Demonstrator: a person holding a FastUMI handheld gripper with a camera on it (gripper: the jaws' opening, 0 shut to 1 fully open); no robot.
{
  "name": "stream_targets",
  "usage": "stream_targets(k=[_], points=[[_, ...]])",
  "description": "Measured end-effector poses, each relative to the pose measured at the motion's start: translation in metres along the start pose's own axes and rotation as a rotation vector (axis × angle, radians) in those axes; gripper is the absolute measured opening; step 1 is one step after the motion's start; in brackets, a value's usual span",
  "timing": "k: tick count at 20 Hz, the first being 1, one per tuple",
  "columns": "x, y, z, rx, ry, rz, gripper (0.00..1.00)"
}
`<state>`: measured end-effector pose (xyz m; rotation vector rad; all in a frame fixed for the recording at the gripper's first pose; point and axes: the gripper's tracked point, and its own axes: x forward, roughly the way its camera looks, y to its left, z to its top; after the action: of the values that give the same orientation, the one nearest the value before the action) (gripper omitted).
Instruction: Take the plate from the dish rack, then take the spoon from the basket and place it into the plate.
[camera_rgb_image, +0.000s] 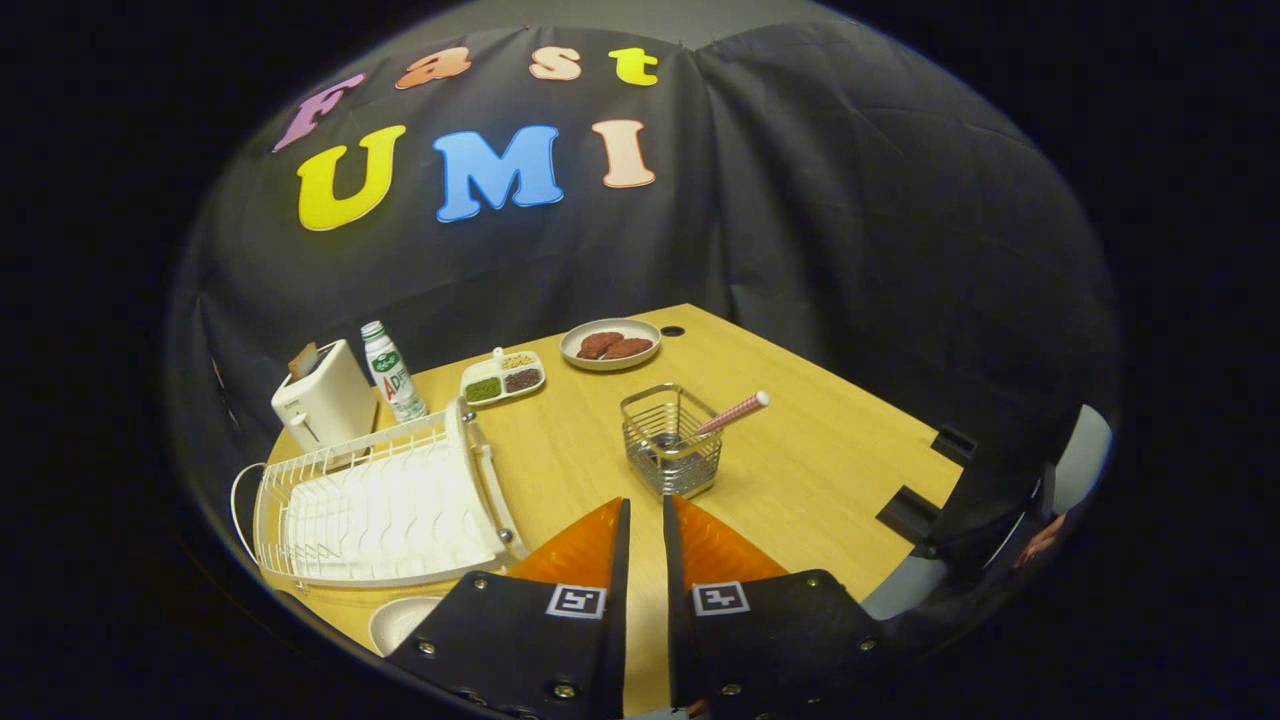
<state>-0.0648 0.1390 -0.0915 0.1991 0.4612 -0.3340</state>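
So the plate (400, 620) looks like it's already out of the dish rack (385, 500). It sits flat on the table (800, 460), on the near side of the rack, just off the rack's front rim, and part of it is hidden behind the gripper body. The rack itself has nothing standing in its slots as far as I can see, so I'd call step one done.

The spoon (735, 412) is the part that's left. It's still in the wire basket (670, 440), which is to the right of the rack and a bit further back, with the pinkish handle leaning out over the basket's right rim.

The gripper (645, 520) has its fingers nearly together, just a narrow slit between them, and nothing is in there. It hangs above the table to the right of the rack's near corner, tips aimed at the basket, which is just ahead of them.

Further out from the rack: a toaster (325, 400) and a bottle (392, 370) right behind it, then a little divided tray (503, 377), and beyond that a dish with food (611, 343) near the far edge.

My guess: about halfway, with the grab and drop still to go.
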Motion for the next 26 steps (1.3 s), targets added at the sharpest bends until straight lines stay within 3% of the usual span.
stream_targets(k=[6, 8, 22, 24, 26], points=[[0.039, -0.052, 0.03, -0.018, -0.015, -0.076, 0.26], [0.054, -0.067, 0.033, -0.024, -0.005, -0.101, 0.6], [0.128, -0.063, 0.035, 0.058, 0.027, -0.003, 0.6], [0.134, -0.057, 0.034, 0.074, 0.031, 0.024, 0.4], [0.134, -0.055, 0.032, 0.072, 0.029, 0.038, 0.36]])
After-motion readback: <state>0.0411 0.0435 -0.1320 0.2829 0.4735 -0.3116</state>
